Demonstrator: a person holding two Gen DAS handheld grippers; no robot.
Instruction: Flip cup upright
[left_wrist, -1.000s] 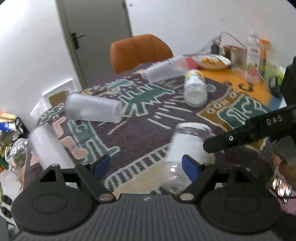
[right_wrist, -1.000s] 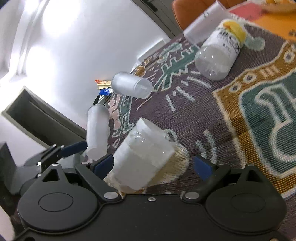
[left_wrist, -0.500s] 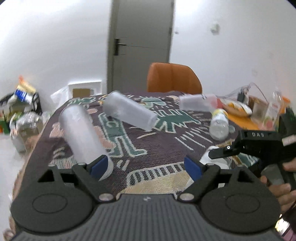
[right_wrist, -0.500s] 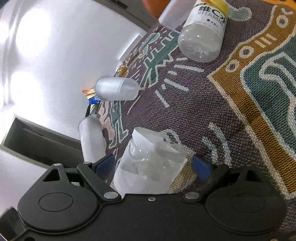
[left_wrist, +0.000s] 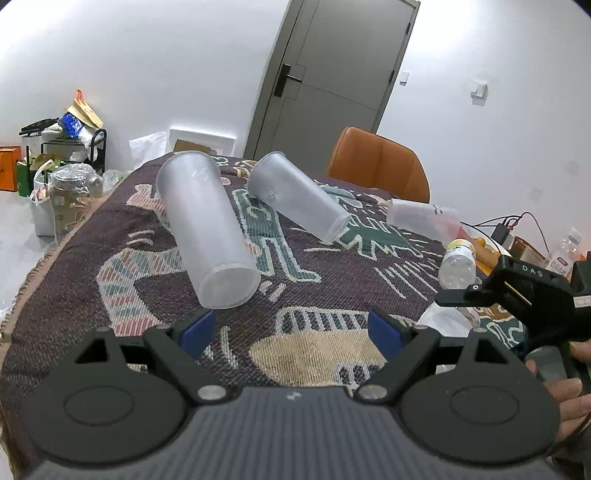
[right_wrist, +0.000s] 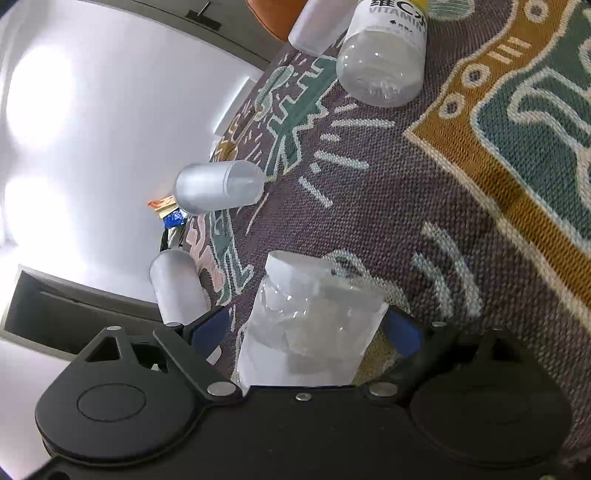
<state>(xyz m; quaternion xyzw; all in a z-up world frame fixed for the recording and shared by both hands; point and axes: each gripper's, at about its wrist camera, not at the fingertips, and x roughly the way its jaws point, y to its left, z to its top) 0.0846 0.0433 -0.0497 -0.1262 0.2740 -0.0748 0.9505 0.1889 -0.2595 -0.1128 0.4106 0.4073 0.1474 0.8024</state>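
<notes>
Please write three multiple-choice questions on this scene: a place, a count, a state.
1. Where is the clear crinkled plastic cup? A on the floor; B between the fingers of the right gripper; C inside another cup.
2. How many tall frosted plastic cups lie on the patterned woven cloth? A one; B three; C six.
3. The left gripper is: A open, empty; B shut on a cup; C shut, empty.
B, blue pads flank it; B, all on their sides; A, only cloth shows between its fingers.
</notes>
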